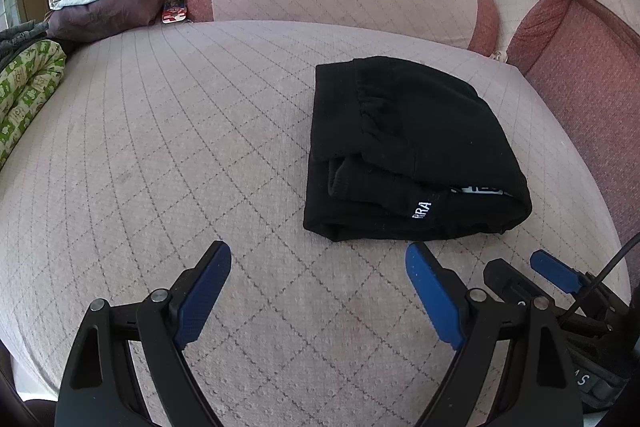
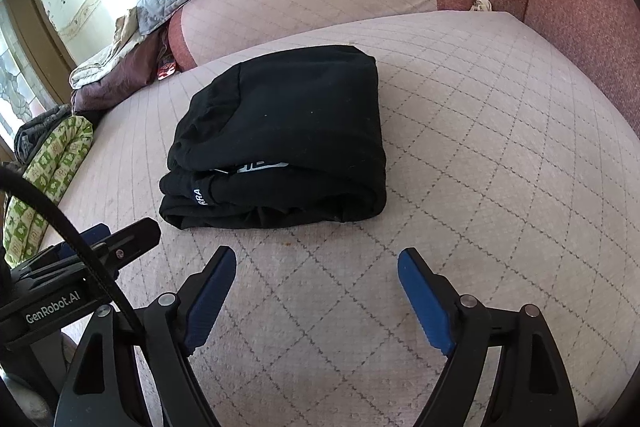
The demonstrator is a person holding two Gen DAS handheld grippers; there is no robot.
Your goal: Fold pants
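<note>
left gripper: jaws wide, holding nothing, just short of pants
right gripper: jaws wide, nothing held
pants: black, folded in a compact stack on sofa seat

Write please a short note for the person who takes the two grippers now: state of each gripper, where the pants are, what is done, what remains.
Left gripper: open, empty, held short of the pants.
Right gripper: open, empty, also short of them.
Pants: black, folded into a compact stack on the sofa seat, nothing touching them.
Done: the folding looks complete; layers lie stacked, white lettering shows at the near edge.
Left: probably nothing, perhaps only to square the slightly uneven near edge.
</note>
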